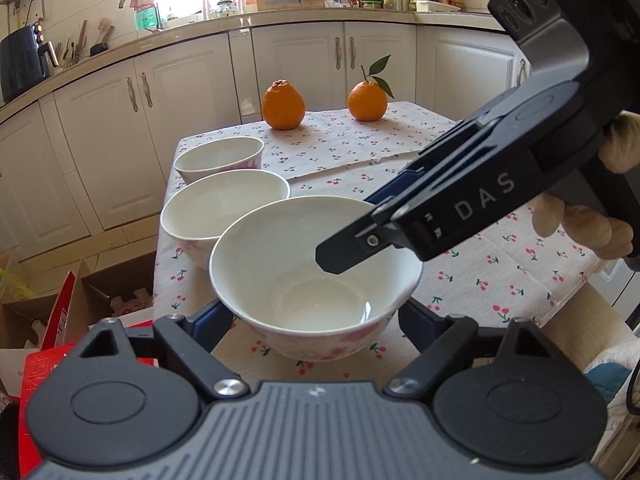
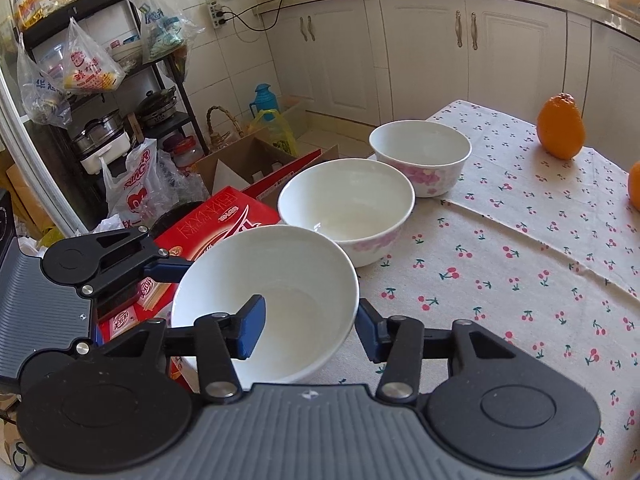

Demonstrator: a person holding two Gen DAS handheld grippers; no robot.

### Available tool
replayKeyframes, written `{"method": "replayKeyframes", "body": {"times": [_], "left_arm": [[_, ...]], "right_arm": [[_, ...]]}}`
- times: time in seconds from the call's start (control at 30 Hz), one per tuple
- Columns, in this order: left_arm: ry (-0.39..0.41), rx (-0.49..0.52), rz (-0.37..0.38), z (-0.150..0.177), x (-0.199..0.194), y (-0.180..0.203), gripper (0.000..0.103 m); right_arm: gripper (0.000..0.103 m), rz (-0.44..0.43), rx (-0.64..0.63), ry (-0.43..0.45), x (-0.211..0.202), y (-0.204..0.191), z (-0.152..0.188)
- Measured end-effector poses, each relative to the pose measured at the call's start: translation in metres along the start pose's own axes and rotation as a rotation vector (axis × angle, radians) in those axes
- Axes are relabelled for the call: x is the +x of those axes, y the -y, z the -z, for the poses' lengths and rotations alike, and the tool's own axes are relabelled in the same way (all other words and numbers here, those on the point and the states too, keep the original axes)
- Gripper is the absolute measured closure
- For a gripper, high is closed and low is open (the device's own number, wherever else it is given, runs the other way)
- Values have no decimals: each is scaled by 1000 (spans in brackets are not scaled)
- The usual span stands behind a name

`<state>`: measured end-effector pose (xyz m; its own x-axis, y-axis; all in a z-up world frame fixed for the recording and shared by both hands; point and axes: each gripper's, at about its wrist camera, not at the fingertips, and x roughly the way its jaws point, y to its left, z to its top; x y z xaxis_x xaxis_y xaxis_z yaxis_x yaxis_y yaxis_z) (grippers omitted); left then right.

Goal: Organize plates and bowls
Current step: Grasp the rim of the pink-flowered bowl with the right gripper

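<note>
Three white bowls with pink flowers on their outer walls are sitting in a row along the left edge of the bench (image 2: 500, 256), which is wearing a cream cloth printed with small cherries. The nearest bowl (image 1: 316, 276) is the one being handled, and both sets of tongs are gripping it at once.

The left tongs (image 1: 316, 320) are reaching in from the near side, with one blue pad on either side of the bowl's lower body, pressing against its outer wall. The right tongs (image 2: 310, 328) are coming in from the right and are clamping the bowl's rim: in the right wrist view one blue pad is lying inside the bowl against its inner wall, and the other is pressing the outside of the same wall. A gloved hand (image 1: 580, 224) is holding the right tongs' handle.

The middle bowl (image 2: 346, 204) is standing just beyond the held one, very close to it; whether they are touching cannot be told. The far bowl (image 2: 420, 156) is sitting behind that, close to the middle one.

Two oranges are resting at the far end of the bench, well apart from the bowls: a knobbly orange (image 1: 283, 105) on the left and a leafy orange (image 1: 367, 100) on the right.
</note>
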<state>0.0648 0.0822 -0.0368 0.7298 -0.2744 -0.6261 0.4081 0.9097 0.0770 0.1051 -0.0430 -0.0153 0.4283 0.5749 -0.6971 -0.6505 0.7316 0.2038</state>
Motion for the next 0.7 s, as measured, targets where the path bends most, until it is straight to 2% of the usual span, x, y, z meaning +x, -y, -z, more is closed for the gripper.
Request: {"method": "replayKeyframes", "body": {"times": [0.7], "left_arm": [[13,113,143,-42,51,60,14]], "right_arm": [[48,150,135,80,-55,67,32]]}}
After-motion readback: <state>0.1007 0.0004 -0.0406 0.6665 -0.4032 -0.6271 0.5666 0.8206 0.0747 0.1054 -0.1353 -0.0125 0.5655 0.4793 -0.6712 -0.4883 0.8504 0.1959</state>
